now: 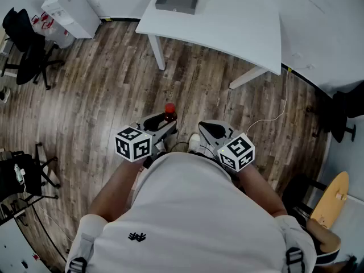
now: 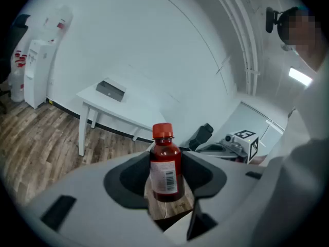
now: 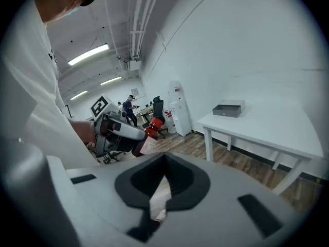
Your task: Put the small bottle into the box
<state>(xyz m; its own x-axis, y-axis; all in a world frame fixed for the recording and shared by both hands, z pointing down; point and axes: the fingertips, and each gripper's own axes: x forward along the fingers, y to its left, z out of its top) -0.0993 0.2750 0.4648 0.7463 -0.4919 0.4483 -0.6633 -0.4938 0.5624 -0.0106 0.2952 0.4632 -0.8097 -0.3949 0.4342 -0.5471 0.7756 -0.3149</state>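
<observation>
Both forearms [image 1: 116, 187] reach forward, side by side. The left claw [image 1: 161, 124] clamps the small bottle [image 2: 165, 168]; the right claw [image 1: 208, 131] has its jaws pressed together.

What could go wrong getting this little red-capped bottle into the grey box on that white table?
1. The left tool holds the small bottle by its body alone, over bare wood floor. The right tool is shut and empty, so a jolt could drop the bottle.
2. The box sits far across the table, so a long reach might knock the bottle against the box's rim.
</observation>
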